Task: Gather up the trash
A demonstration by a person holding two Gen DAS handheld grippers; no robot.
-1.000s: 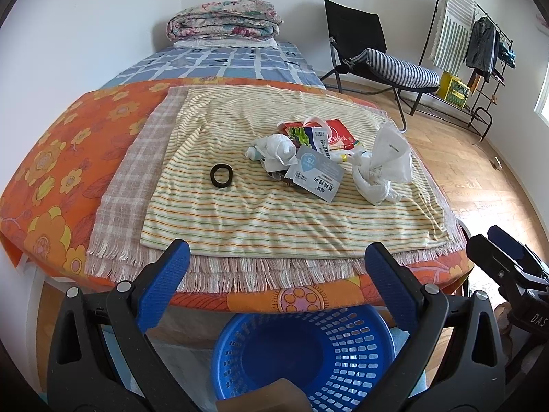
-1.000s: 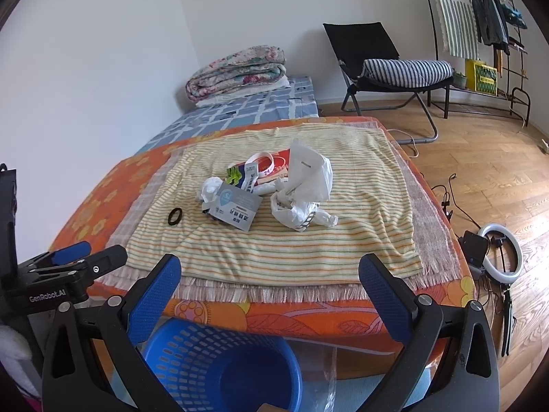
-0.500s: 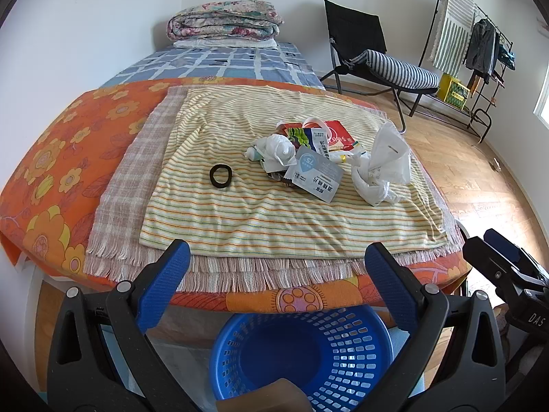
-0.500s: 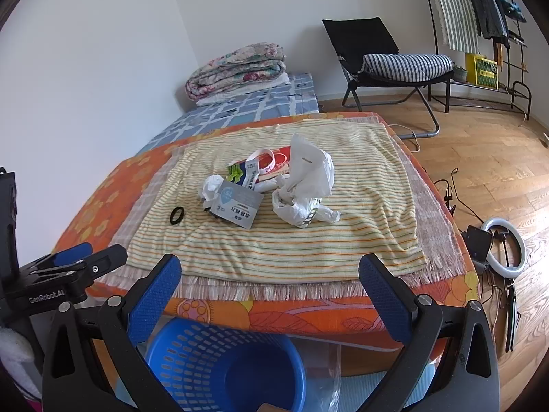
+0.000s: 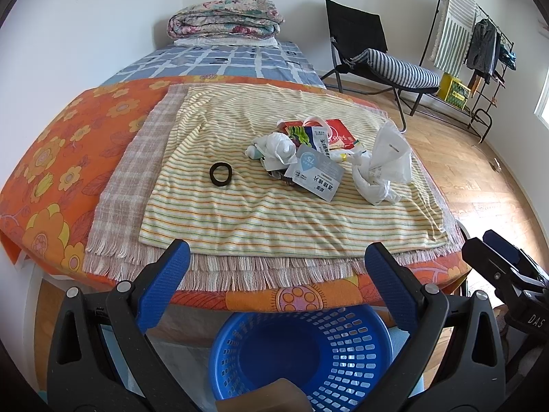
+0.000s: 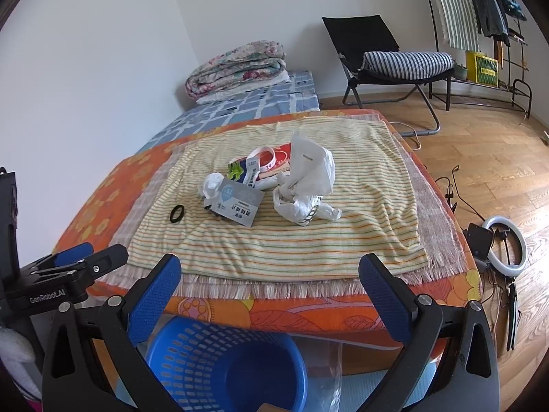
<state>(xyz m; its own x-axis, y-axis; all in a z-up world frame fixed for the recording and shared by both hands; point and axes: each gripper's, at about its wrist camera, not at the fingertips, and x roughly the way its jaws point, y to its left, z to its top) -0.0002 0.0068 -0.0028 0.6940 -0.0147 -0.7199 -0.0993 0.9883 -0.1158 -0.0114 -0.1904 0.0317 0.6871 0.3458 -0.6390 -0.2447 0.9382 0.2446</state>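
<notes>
A heap of trash lies mid-table on a striped cloth [image 5: 274, 219]: a crumpled white plastic bag [image 5: 381, 168] [image 6: 305, 185], a grey-blue packet [image 5: 314, 176] [image 6: 236, 204], a white tissue wad [image 5: 278, 146] [image 6: 212, 185], a red packet [image 5: 338, 132] and a black ring [image 5: 220, 174] [image 6: 177, 213] to the left. A blue basket [image 5: 302, 350] [image 6: 223, 364] stands on the floor below the near table edge. My left gripper [image 5: 274, 281] and my right gripper [image 6: 271, 292] both hang open and empty above the basket, well short of the trash.
An orange floral cover [image 5: 68, 144] drapes the table. A bed with a folded quilt [image 5: 224, 20] lies behind. A black folding chair [image 6: 384, 58], a clothes rack [image 5: 480, 51] and a ring light [image 6: 507, 243] with cables stand on the wooden floor at right.
Both grippers have drifted slightly forward and up, so the table looks a bit nearer. They remain open. Nothing on the table has moved.
</notes>
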